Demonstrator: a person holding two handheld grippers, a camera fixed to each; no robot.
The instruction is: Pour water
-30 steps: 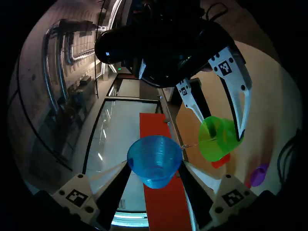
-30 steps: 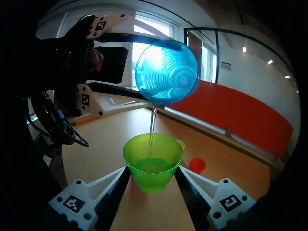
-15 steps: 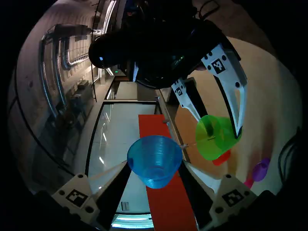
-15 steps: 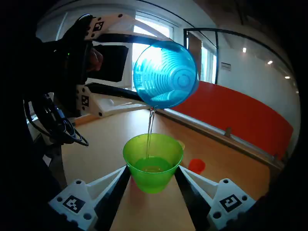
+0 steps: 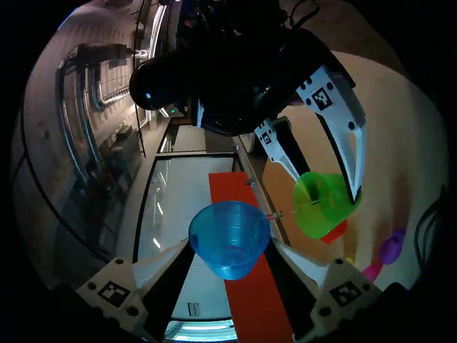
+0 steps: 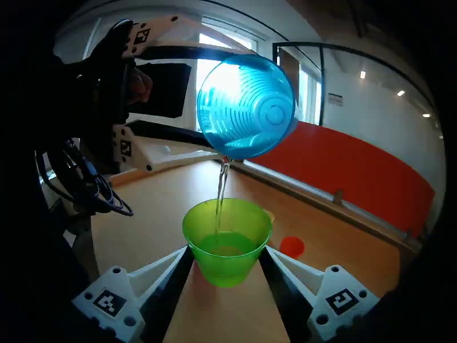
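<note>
Blue cup (image 5: 229,239) between left fingers (image 5: 151,262), above green cup (image 6: 227,248)

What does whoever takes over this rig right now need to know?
Right gripper: fingers shut on the green cup, held upright over the wooden table.
Left gripper: fingers shut on the blue cup, tipped steeply above the green cup.
Done: a thin water stream runs from the blue cup into the green cup, which holds some water at its bottom.
Left: probably finish the pour, level the blue cup, then set both cups down.
</note>
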